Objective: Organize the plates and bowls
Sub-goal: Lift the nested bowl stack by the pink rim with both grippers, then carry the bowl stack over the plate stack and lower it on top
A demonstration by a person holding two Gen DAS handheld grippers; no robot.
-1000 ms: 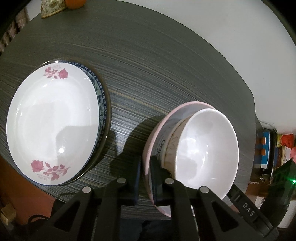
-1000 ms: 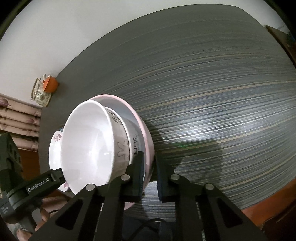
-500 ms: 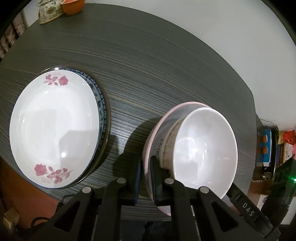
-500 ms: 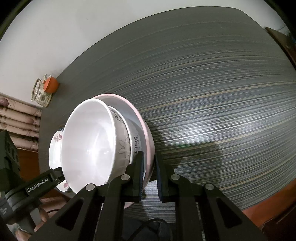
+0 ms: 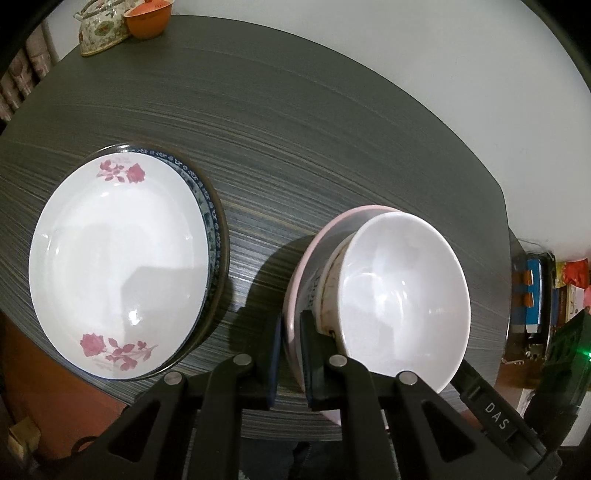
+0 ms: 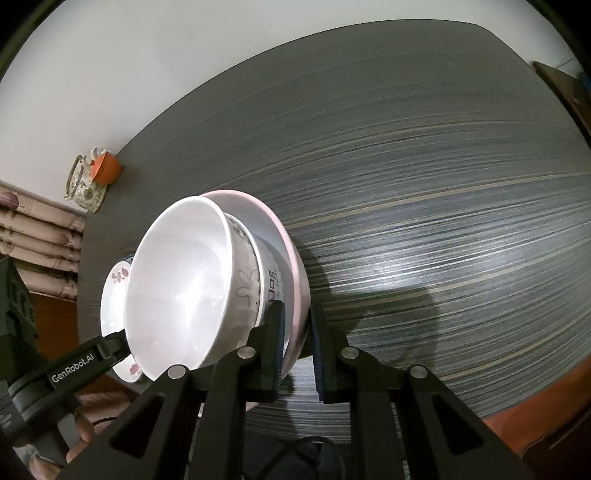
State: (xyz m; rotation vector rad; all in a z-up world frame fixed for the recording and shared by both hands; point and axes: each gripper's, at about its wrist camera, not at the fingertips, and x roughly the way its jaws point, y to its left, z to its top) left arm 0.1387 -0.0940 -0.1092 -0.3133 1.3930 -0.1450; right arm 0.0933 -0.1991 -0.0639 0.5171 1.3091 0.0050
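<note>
A pink bowl (image 5: 295, 295) holds a grey rabbit-print bowl (image 6: 247, 288) with a plain white bowl (image 5: 402, 295) nested on top. My left gripper (image 5: 290, 332) is shut on the pink bowl's near-left rim. My right gripper (image 6: 297, 321) is shut on that pink bowl (image 6: 295, 266) at its opposite rim. The stack casts a dark shadow on the table (image 5: 295, 129). To its left lies a white rose-print plate (image 5: 122, 266) on a blue-patterned plate (image 5: 208, 218). In the right wrist view the white bowl (image 6: 181, 288) hides most of the rose plate (image 6: 114, 291).
A flowered teapot (image 5: 101, 33) and an orange cup (image 5: 147, 18) stand at the table's far corner by the white wall. Shelves with coloured boxes (image 5: 535, 288) lie beyond the right edge. The striped tabletop (image 6: 443, 221) stretches wide on the right. A hand (image 6: 85, 424) holds the left gripper.
The left wrist view has shifted slightly, so more of the teapot and cup shows. Both grippers keep their hold on the pink bowl, and the plates have not moved.
</note>
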